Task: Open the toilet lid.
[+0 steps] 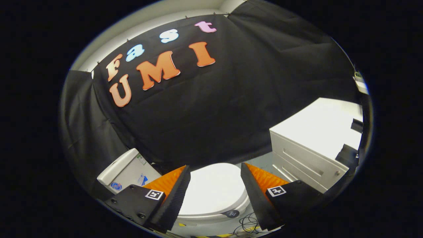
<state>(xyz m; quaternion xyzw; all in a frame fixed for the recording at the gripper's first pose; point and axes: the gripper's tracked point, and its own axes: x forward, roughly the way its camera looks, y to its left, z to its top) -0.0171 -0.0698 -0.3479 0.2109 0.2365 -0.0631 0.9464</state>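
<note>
Your gripper (214,185) is nearest, its two fingers spread wide apart and grasping nothing. Between and just beyond them you see the toilet lid (214,188), lying flat and closed on the bowl, touched by neither finger. The cistern (127,172) stands behind your left finger, against the booth's black cloth wall (214,109). A white drawer cabinet (314,148) sits beyond your right finger, beside the toilet. Some thin cables (246,224) lie on the floor near the bowl's front.

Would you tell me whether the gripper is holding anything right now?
Nothing is held: the gripper is open, with the closed white plastic toilet lid beyond its fingers.
</note>
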